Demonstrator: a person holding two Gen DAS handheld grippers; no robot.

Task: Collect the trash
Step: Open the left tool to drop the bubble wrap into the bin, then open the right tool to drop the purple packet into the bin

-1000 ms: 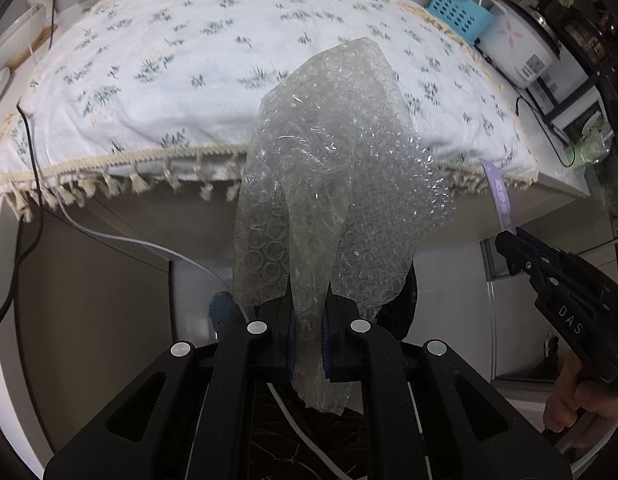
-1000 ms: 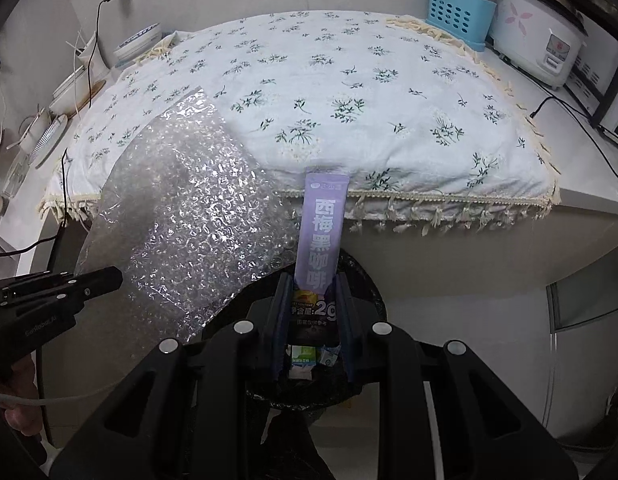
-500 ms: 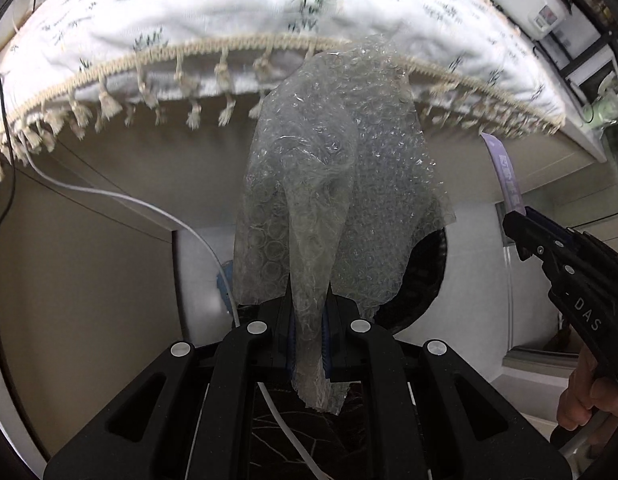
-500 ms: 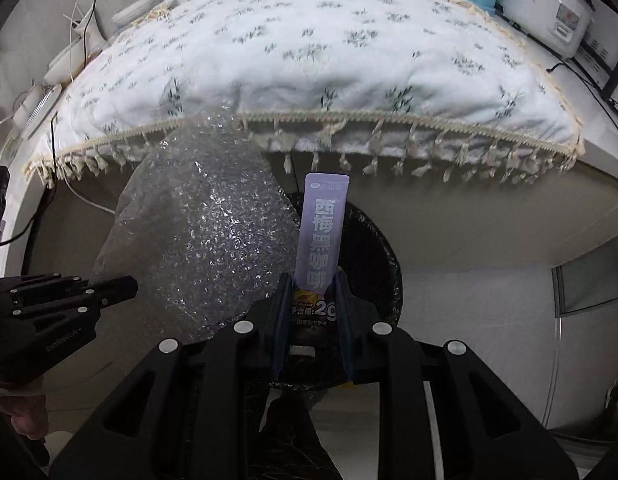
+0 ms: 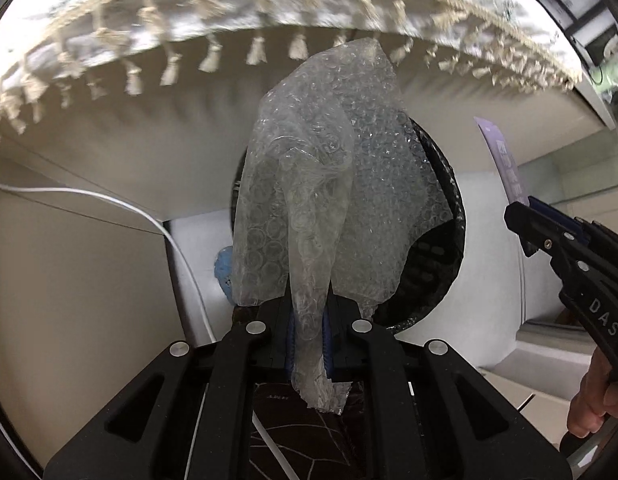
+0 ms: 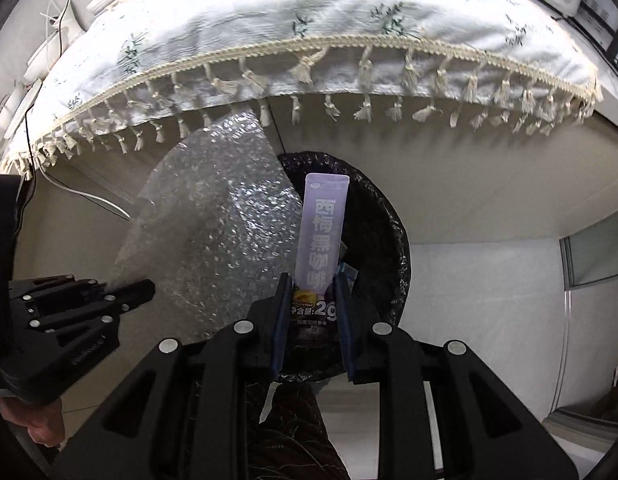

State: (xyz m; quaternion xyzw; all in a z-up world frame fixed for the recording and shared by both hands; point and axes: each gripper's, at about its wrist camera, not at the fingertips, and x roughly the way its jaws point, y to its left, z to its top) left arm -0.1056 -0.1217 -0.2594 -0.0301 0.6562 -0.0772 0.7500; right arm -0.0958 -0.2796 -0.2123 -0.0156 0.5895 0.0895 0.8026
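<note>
Both pieces are gathered but undropped: left gripper [image 5: 307, 344], just loosening, pinches bubble wrap [image 5: 329, 184]; right gripper [image 6: 312, 312] clamps a purple sachet [image 6: 321, 236] over the twelve-o'clock bin [image 6: 389, 248].

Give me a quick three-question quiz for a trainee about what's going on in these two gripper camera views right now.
1. Multiple choice: what does the left gripper hold? A) a paper cup B) a sheet of bubble wrap C) a banana peel
2. True or false: the right gripper is shut on a purple sachet.
3. Fill in: the black-lined ______ lies ahead of both grippers, below the fringed tablecloth.

Key: 1 B; 2 true; 3 trash bin.
</note>
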